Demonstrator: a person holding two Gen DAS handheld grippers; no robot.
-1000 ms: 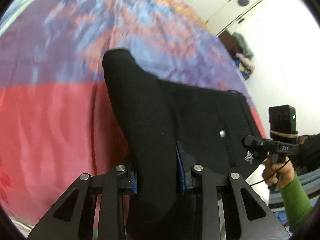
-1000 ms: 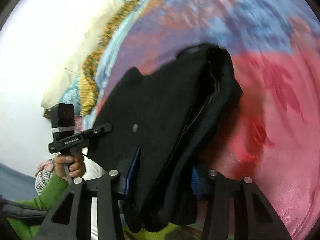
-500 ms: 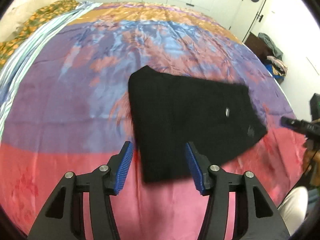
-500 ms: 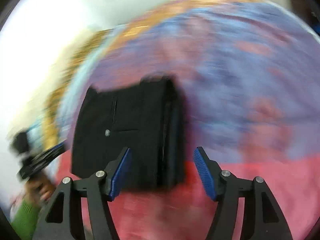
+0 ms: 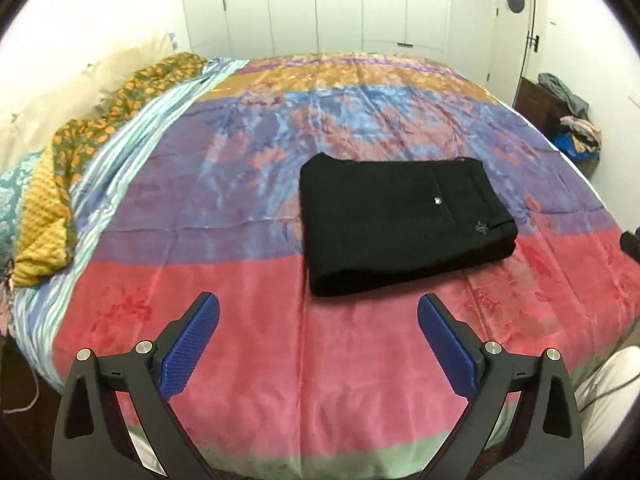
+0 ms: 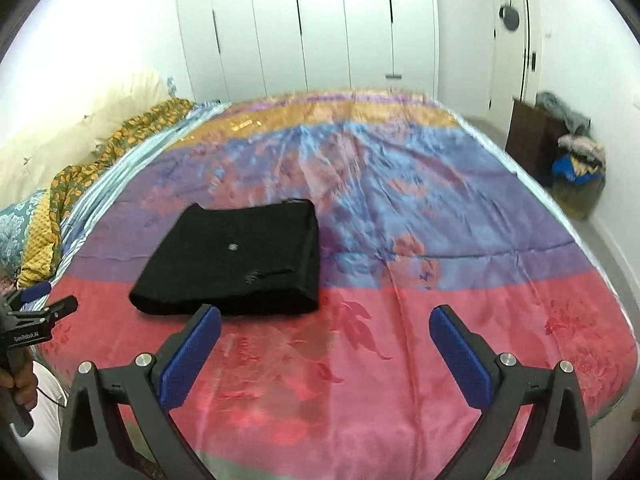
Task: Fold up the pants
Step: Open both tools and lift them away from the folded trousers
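The black fabric pants (image 5: 404,224), folded into a thick rectangle with a small silver button and pale emblem uppermost, are laid on a satin bedspread (image 5: 248,320) banded in pink, purple, blue and orange. White wardrobe doors (image 6: 320,28) are seen behind. The left gripper (image 5: 318,320) and right gripper (image 6: 325,332), having just been opening, are spread wide with nothing between them.

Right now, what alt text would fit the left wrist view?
Black pants, folded into a compact rectangle, lie on a bed's multicolored satin bedspread. In the foreground the left hand-held gripper stands wide open with nothing between its blue pads, short of the pants. White closet doors line the far wall.
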